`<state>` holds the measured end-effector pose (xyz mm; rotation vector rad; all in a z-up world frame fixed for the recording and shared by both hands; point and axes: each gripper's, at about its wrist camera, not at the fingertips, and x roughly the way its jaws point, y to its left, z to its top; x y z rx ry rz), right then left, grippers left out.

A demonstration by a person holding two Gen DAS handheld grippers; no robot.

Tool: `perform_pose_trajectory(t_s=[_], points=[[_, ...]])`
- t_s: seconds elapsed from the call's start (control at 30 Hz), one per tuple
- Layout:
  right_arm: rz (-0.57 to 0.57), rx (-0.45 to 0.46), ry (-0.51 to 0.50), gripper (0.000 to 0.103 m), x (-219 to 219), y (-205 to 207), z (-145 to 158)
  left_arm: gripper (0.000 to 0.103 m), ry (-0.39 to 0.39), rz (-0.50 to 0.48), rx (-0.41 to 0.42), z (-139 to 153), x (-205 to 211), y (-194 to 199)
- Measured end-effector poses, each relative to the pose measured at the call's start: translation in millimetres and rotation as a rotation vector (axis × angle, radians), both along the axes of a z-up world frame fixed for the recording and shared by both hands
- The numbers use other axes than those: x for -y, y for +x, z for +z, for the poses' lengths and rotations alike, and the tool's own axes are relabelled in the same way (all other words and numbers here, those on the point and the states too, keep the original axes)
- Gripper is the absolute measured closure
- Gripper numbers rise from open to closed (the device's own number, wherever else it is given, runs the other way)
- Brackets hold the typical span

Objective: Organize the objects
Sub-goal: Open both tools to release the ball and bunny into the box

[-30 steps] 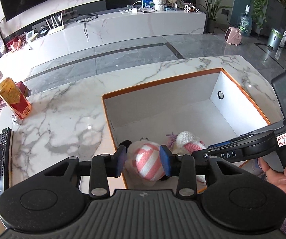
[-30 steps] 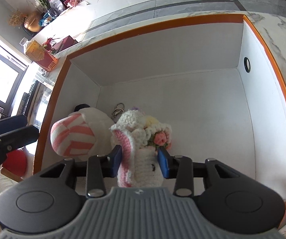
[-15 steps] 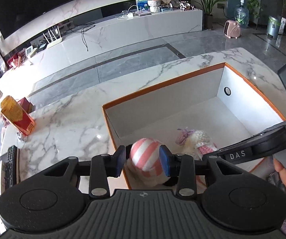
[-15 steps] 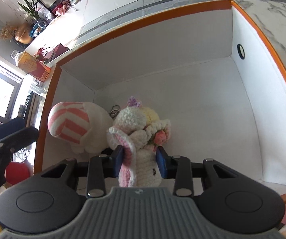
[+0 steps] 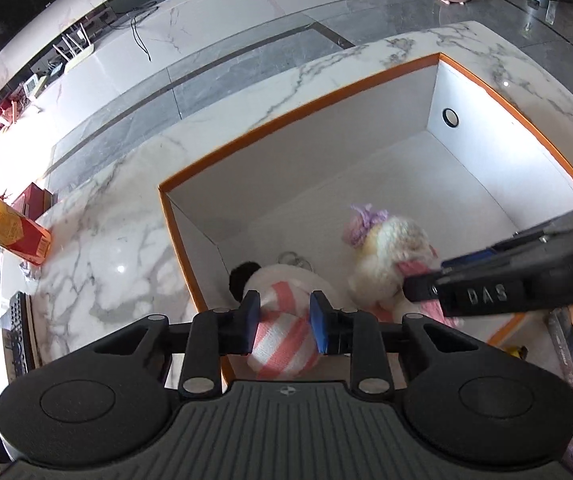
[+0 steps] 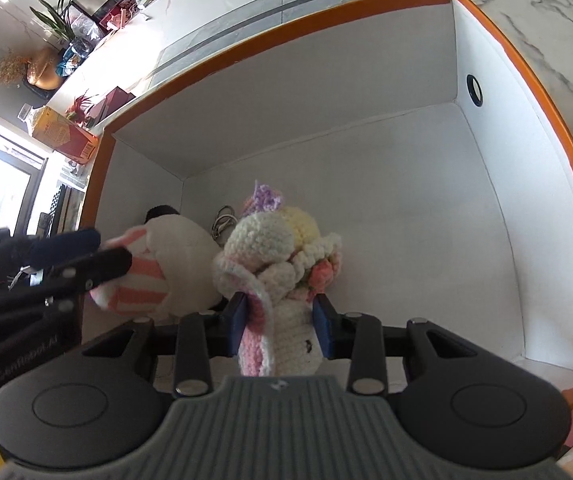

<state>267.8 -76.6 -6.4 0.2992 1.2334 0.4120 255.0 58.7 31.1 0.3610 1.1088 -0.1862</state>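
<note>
Jaws of the left gripper (image 5: 282, 320) are closing on a pink-striped plush toy (image 5: 286, 340) at the box's (image 5: 294, 128) near corner. At three o'clock, the right gripper (image 6: 280, 330) grasps a crocheted doll (image 6: 282, 256) inside. Beyond, at ten o'clock, an orange carton (image 5: 10, 232) lies on the desk (image 5: 106, 248).

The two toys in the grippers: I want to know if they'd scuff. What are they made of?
Striped toy: apparently soft knit fabric, matte, dented between the closing pads. Doll: crocheted yarn, with visible chunky stitches. Both look unlikely to scuff.
</note>
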Motion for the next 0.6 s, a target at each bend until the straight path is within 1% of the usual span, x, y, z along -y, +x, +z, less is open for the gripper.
perform_pose_trajectory(t_s=[0.03, 0.07, 0.13, 0.17, 0.3, 0.37, 0.47, 0.6], points=[[-0.013, 0.002, 0.000, 0.065, 1, 0, 0, 0.072, -0.013, 0.002, -0.017, 0, -1, -4], [-0.025, 0.006, -0.004, 0.066, 2, -1, 1, 0.077, -0.033, 0.006, -0.047, 0, -2, -8], [-0.041, 0.012, -0.009, 0.066, 5, -1, 1, 0.081, -0.095, 0.034, -0.126, -5, -7, -9], [-0.046, 0.010, -0.008, 0.066, 5, -1, 1, 0.081, -0.121, 0.047, -0.150, -9, -10, -10], [-0.039, 0.001, -0.007, 0.066, 5, -2, 2, 0.081, -0.132, 0.108, -0.164, -20, -16, -6], [-0.031, -0.003, -0.005, 0.068, 6, -4, 3, 0.081, -0.143, 0.119, -0.178, -24, -17, -4], [-0.028, -0.018, 0.001, 0.070, 4, -4, 2, 0.081, -0.113, 0.104, -0.151, -23, -12, -5], [-0.011, -0.030, 0.016, 0.073, -6, -6, 1, 0.081, -0.122, 0.084, -0.153, -23, -9, -7]])
